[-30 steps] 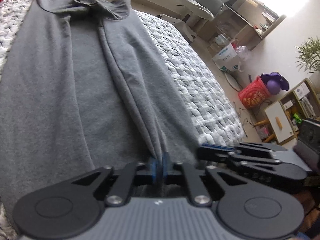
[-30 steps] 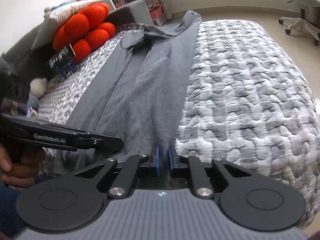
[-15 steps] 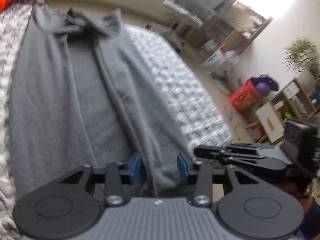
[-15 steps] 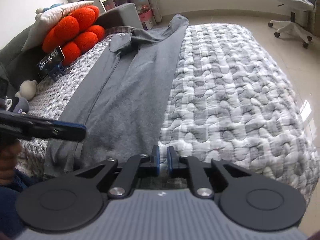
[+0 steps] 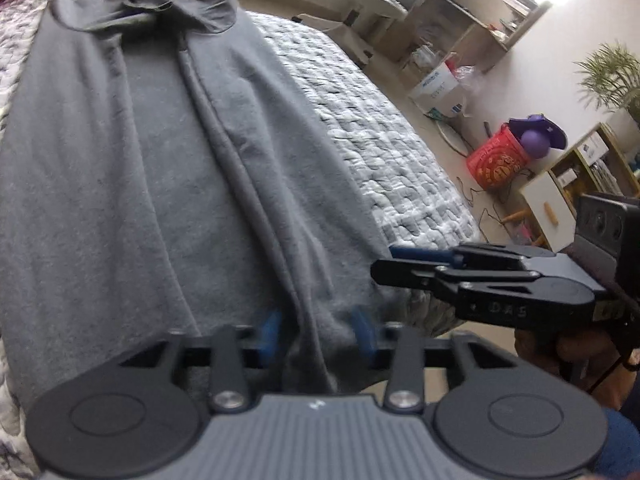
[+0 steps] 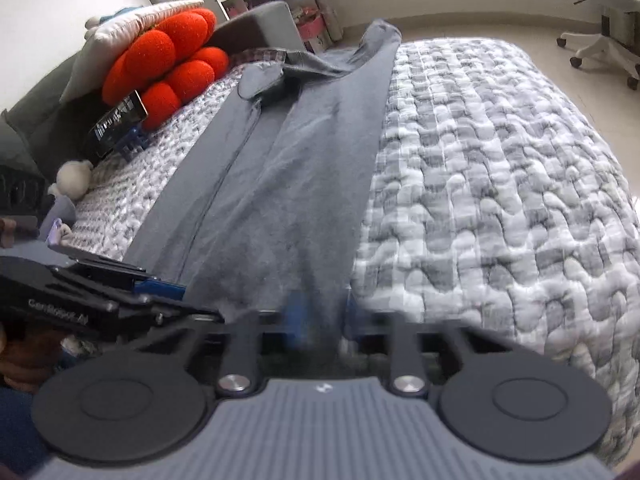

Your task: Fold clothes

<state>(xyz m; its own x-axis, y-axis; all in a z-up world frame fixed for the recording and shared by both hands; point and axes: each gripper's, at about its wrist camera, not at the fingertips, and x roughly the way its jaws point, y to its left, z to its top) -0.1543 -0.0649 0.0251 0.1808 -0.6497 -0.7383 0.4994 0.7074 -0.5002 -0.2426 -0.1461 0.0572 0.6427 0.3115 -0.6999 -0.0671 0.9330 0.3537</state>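
Note:
A grey collared shirt (image 5: 132,168) lies lengthwise on the quilted bed, folded into a long strip with its collar at the far end; it also shows in the right wrist view (image 6: 288,184). My left gripper (image 5: 316,332) is open at the shirt's near hem, and a fold of cloth lies loose between its blue pads. My right gripper (image 6: 320,320) is open at the same hem, on the shirt's right edge. Each gripper shows from the side in the other's view, the right one (image 5: 480,276) and the left one (image 6: 100,292).
The grey-and-white quilt (image 6: 500,184) covers the bed to the right of the shirt. An orange flower cushion (image 6: 168,60), a phone on a stand (image 6: 118,122) and a small plush toy (image 6: 74,176) lie at the bed's left. A red bucket (image 5: 500,160), shelves and an office chair (image 6: 600,20) stand on the floor.
Both grippers were shut on the shirt's near hem. The left opened half a second ago, the right opened just now. The cloth has dropped onto the bed.

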